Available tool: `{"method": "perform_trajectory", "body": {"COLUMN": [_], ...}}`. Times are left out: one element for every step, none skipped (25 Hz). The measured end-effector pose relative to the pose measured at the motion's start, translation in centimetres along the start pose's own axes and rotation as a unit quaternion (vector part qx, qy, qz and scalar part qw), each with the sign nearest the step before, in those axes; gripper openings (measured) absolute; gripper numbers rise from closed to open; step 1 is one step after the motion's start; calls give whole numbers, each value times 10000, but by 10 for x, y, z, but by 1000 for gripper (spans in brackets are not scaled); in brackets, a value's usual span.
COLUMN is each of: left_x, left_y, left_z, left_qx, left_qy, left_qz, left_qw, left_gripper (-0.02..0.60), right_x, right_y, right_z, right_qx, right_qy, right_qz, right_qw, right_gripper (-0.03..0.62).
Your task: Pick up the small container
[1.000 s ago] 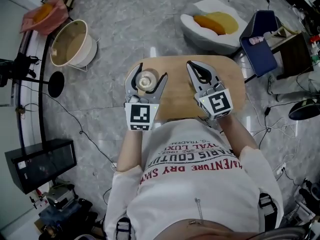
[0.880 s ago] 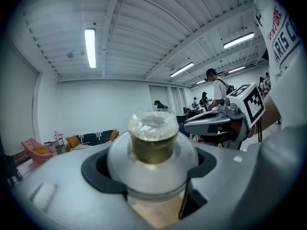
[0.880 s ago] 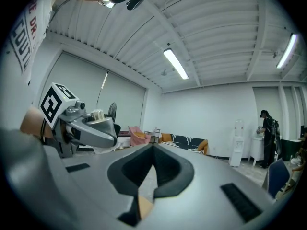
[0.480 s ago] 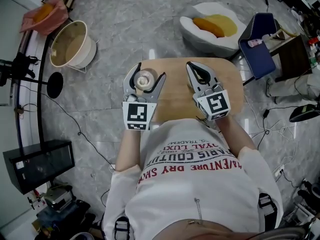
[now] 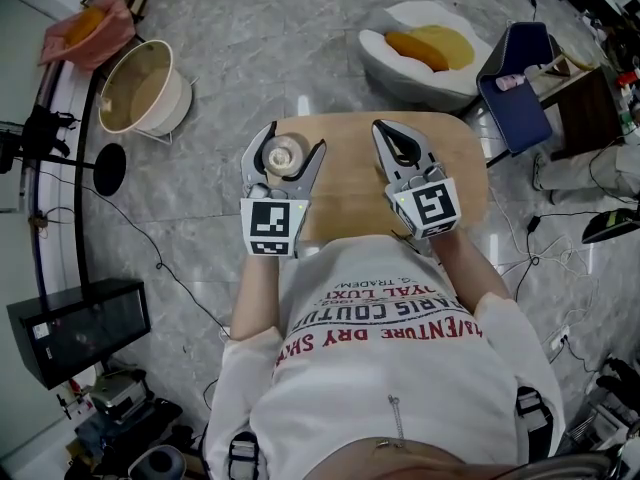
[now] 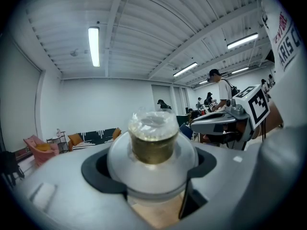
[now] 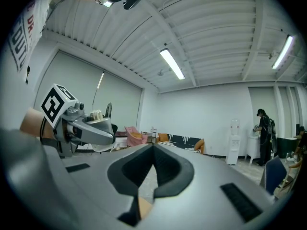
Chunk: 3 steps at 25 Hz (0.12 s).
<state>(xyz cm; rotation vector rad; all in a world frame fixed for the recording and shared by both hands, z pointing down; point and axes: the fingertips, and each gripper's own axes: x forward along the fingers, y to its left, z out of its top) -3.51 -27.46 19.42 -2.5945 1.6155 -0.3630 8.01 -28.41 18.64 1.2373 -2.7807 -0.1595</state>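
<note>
Small container gripped at the left end of the table

The small container [image 5: 284, 154] is a round, translucent plastic tub with a wide, smooth lower body. Its narrower upper part shows brown-gold under a crinkled clear cover. It sits between the jaws of the left gripper [image 5: 286, 146], whose dark curved pads press its wide body on both sides, with pale wood visible below it. Whether its base touches the wood cannot be told. The table [image 5: 350, 183] has a light wooden top with rounded corners, and the container is over its left end, close to the edge. The right gripper [image 5: 384, 130] has its grey jaws clenched tip to tip on nothing, well apart from the container. Bare wood lies between the two grippers.
</note>
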Motion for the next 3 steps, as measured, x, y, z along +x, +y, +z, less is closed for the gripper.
{"method": "perform_trajectory", "body": {"left_x": [1,3,4], "left_y": [0,0,0], "left_z": [0,0,0], "left_qx": [8,17,27], "left_qy": [2,6,12], "left_qz": [0,-4,-8], "left_qw": [10000,10000,10000], "left_gripper": [342,342,342], "right_x": [0,1,1], "right_y": [-1,-2,-3], "right_z": [0,0,0], "right_qx": [-4,-11,-18], "right_qy": [-8,-14,-20], "right_qz": [-2,-3,-5], "right_qw": [10000,10000,10000], "right_gripper": [-14,-12,-12]}}
